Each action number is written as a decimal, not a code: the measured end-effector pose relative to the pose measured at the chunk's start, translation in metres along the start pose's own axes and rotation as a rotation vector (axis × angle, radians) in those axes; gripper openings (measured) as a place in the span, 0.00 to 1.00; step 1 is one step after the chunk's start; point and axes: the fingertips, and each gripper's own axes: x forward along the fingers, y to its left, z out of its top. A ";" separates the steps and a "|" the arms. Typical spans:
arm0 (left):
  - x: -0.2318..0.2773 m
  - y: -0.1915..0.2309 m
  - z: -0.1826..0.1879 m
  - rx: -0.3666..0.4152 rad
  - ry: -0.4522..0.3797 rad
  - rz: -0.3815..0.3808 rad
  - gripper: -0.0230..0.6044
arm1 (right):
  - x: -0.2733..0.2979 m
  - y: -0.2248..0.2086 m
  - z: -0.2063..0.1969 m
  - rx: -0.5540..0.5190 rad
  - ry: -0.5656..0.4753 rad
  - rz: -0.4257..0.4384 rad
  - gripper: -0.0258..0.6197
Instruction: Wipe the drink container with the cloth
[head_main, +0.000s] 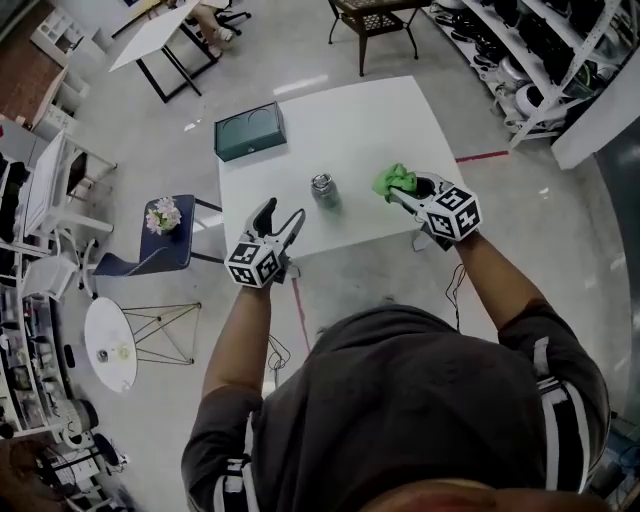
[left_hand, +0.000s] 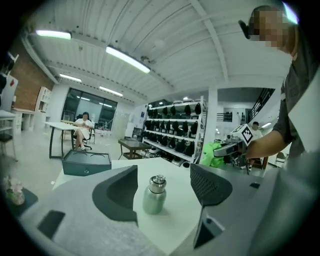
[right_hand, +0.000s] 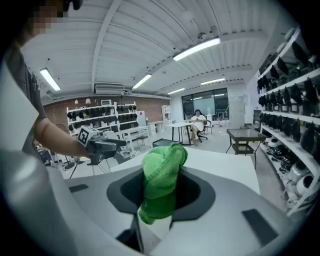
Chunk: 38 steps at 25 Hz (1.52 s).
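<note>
Status: drink container (head_main: 324, 190) upright on tabletop (head_main: 350, 130), unheld. Left gripper (head_main: 282, 212) jaws spread, short of it. Right gripper (head_main: 405, 193) jaws pinch green cloth (head_main: 394, 181). Risk: wiping before left grips, so light container tips or skids; bunched cloth may slip out.

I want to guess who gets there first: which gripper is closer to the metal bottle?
Left, I think. The left gripper hangs open just short of the bottle, lined up with it. The right gripper, shut on the green cloth, is off to its right.
</note>
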 end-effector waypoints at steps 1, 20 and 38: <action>-0.015 -0.001 0.004 -0.004 -0.014 -0.003 0.54 | -0.004 0.004 0.005 0.011 -0.012 -0.012 0.22; -0.128 -0.048 0.036 -0.066 -0.079 -0.009 0.05 | -0.070 0.059 0.034 0.111 -0.114 -0.054 0.22; -0.137 -0.045 0.041 -0.056 -0.058 0.048 0.04 | -0.064 0.061 0.030 0.119 -0.112 -0.033 0.22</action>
